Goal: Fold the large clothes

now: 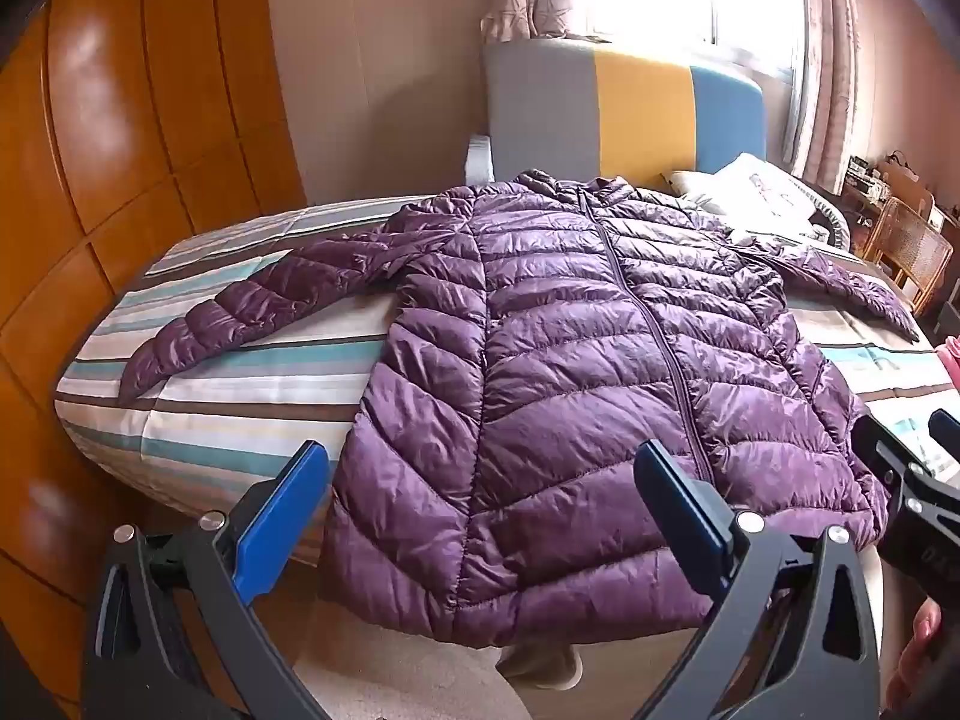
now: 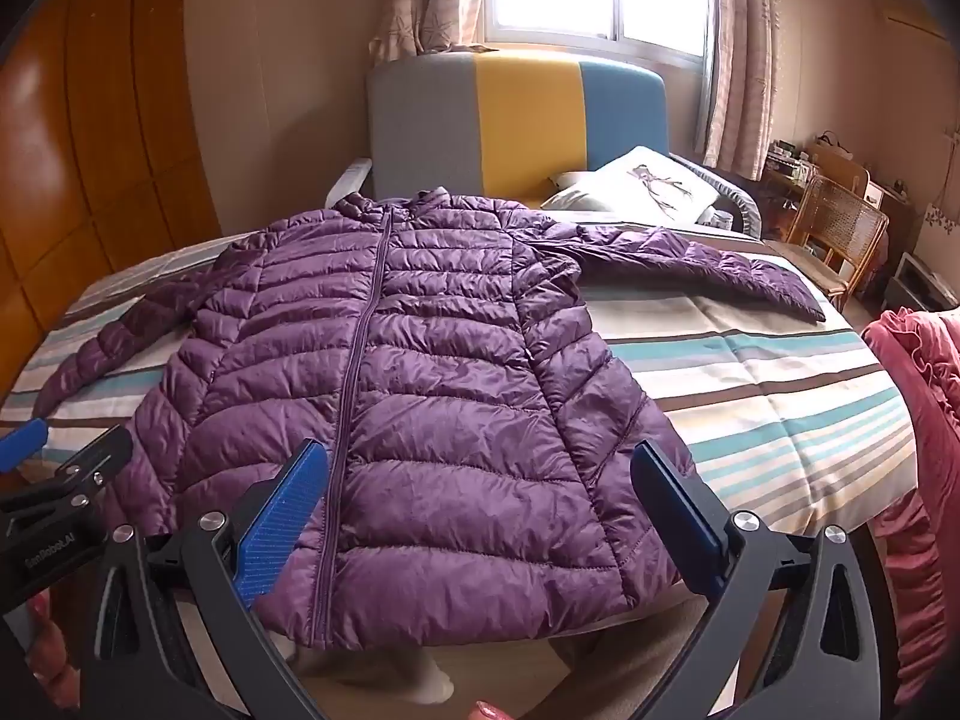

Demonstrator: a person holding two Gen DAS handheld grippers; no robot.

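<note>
I see the shiny purple quilted puffer jacket (image 1: pixel 576 348) lying flat and unfolded on the striped bed (image 2: pixel 780 420), sleeves spread. My left tool (image 1: pixel 480 516) and right tool (image 2: pixel 480 510) hover wide apart, empty; folding remains undone.

Jacket (image 1: pixel 570 360): glossy purple throughout, quilted in horizontal and chevron stitch bands, with a matching purple zip. Bedspread (image 1: pixel 240 372) beneath the jacket: stripes of white, teal, brown, grey and cream. Headboard (image 2: pixel 516 120) beyond the jacket's collar: 3 vertical blocks, grey, yellow and blue. Pillow (image 2: pixel 642 186) beside the headboard: white with a dark printed figure. Left gripper (image 1: pixel 480 516) and right gripper (image 2: pixel 480 516): black frames, blue pads. Wardrobe (image 1: pixel 120 180) alongside the bedspread: orange-brown panels. Curtains (image 2: pixel 738 60) above the headboard: pale pink, patterned.
</note>
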